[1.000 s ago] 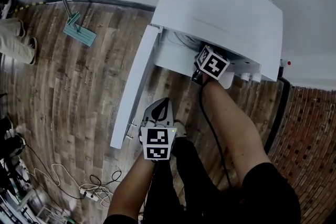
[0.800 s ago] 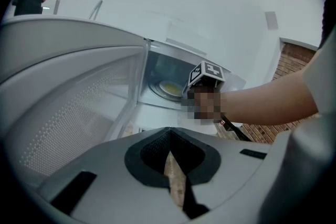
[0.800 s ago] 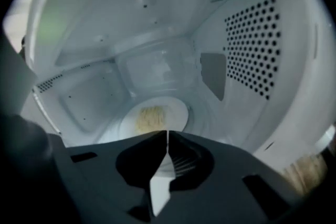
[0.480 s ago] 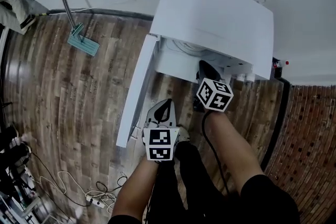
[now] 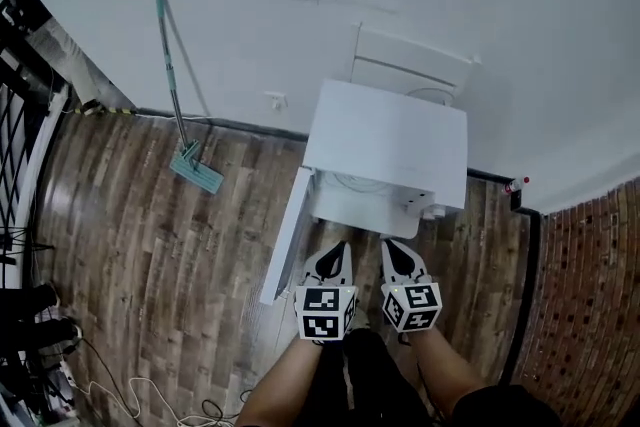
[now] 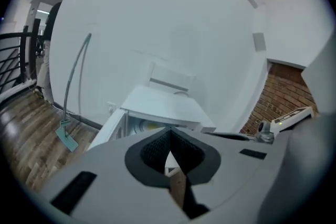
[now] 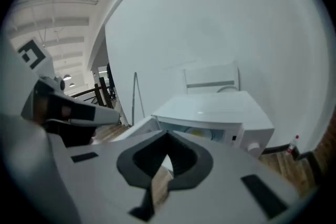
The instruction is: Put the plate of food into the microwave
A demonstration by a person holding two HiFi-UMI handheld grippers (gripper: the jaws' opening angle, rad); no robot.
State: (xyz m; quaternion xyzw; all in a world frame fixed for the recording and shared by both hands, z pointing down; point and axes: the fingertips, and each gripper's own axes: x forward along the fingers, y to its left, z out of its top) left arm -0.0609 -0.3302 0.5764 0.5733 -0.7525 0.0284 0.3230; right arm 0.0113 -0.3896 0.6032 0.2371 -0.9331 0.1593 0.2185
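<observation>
The white microwave stands on the wooden floor with its door swung open to the left. Inside it lies the plate of food, which shows as a pale disc with a yellow patch. My left gripper and right gripper hang side by side a short way in front of the opening, pointing at it. Both are shut with nothing between the jaws. Neither touches the microwave.
A mop leans on the white wall at the left. A white chair-like frame stands behind the microwave. A small spray bottle sits by the brick wall at the right. Cables lie at the lower left beside a black railing.
My right gripper has come back out of the microwave and shut, leaving the plate inside. The view has pulled back, and both grippers now sit together in front of the open door.
</observation>
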